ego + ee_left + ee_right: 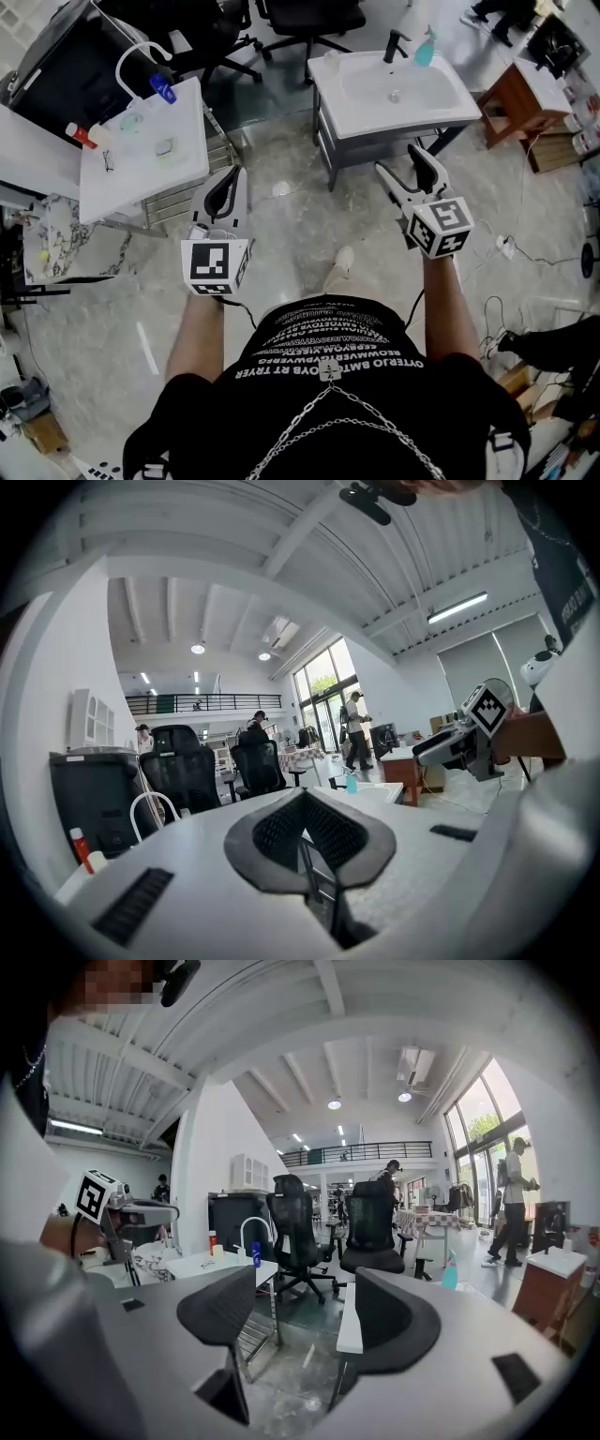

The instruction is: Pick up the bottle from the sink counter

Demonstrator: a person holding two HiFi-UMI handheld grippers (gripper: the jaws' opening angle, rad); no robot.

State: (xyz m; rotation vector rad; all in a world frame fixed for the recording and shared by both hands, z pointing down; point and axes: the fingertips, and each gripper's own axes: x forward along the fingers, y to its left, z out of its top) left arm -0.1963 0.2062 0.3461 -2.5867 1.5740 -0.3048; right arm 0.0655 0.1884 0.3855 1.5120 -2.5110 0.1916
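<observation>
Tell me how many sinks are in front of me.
2: one sink ahead right, holding a teal bottle; another sink at left, with a blue bottle. Others may be hidden.

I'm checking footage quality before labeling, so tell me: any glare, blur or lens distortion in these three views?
Head view: sharp, even daylight, pale glare on the glossy floor, sink counter nearly washed out. Left gripper view: strong fisheye bending, dark corners. Right gripper view: same fisheye, bright windows at right.
</observation>
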